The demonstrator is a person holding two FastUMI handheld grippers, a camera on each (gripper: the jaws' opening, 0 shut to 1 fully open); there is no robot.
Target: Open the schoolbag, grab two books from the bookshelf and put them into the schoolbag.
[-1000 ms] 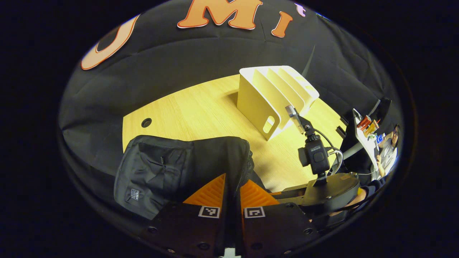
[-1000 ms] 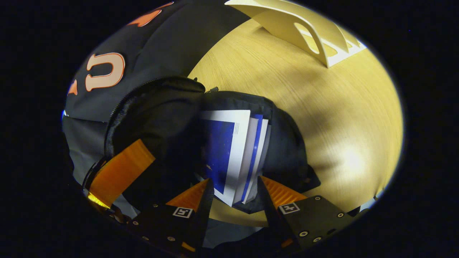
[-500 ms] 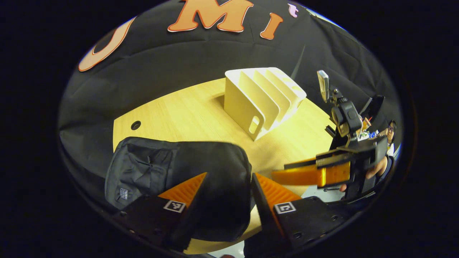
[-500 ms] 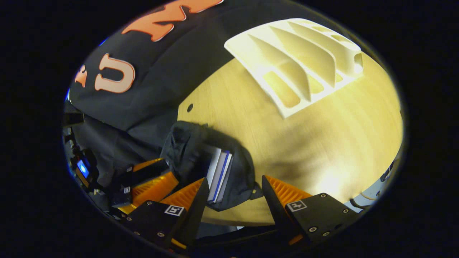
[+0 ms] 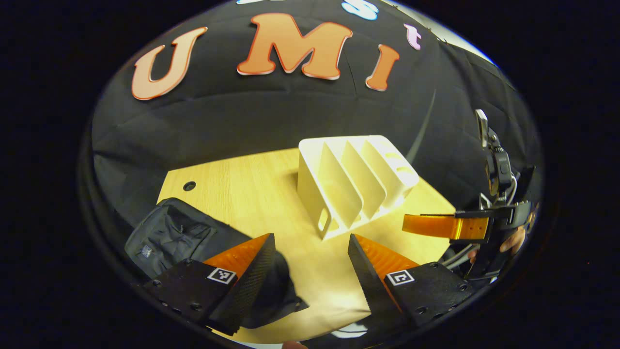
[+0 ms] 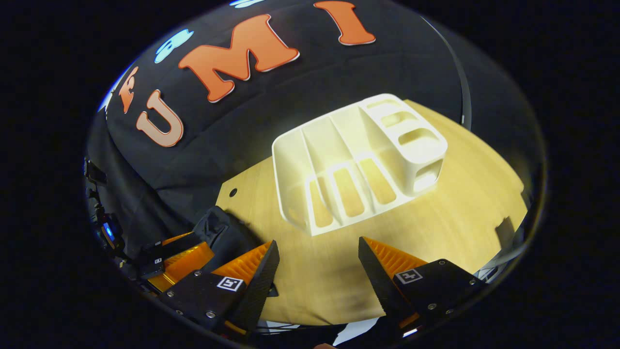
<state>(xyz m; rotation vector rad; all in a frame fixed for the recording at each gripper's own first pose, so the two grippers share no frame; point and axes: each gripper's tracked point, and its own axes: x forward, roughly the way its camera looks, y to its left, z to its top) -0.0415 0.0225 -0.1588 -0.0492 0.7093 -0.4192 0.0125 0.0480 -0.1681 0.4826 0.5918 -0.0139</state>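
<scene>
While both grippers hang above the wooden table (image 5: 252, 194) with fingers spread wide and gripping nothing, the black schoolbag (image 5: 169, 235) lies beyond and partly behind the near finger on the left of the left gripper (image 5: 310, 242). Ahead of its fingertips, slightly right, stands the white bookshelf (image 5: 353, 184). Farther right hangs the right gripper (image 5: 426, 224). In the right gripper view, the schoolbag sits left of the fingers, the bookshelf straight ahead.
</scene>
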